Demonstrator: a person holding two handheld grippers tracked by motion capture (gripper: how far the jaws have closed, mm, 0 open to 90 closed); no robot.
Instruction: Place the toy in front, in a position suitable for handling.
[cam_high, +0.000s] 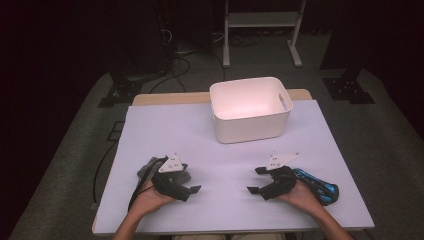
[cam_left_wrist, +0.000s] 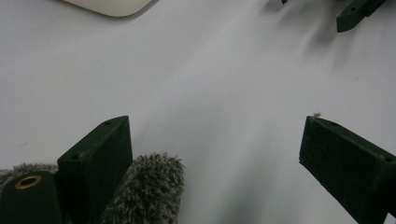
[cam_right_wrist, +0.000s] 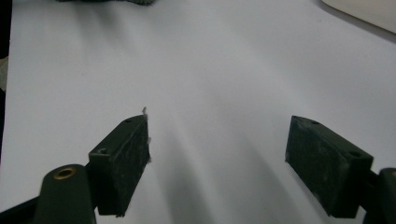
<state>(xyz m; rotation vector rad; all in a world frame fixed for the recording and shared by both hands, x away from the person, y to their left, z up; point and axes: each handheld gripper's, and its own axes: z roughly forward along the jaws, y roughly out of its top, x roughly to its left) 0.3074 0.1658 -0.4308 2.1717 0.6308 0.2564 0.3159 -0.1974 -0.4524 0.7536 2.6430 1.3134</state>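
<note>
Your left gripper (cam_high: 196, 191) rests low on the pale table (cam_high: 150, 130) with its jaws spread wide and nothing between them — the grey furry thing (cam_left_wrist: 149, 189) lies just beside and under its left jaw, touching it. Your right gripper (cam_high: 254, 180) is likewise released, jaws apart over bare surface, with a blue and black object (cam_high: 320, 186) behind your right hand (cam_high: 305, 196). The white bin (cam_high: 250, 107) stands well beyond both, at the table's far edge.

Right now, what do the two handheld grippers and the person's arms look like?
Both the left gripper and right gripper are black, each topped with a pale grey three-cornered plate. Their fingers are blocky dark slabs with small screw holes. A black cable trails from the left one. The forearms are bare, no sleeves showing.
</note>
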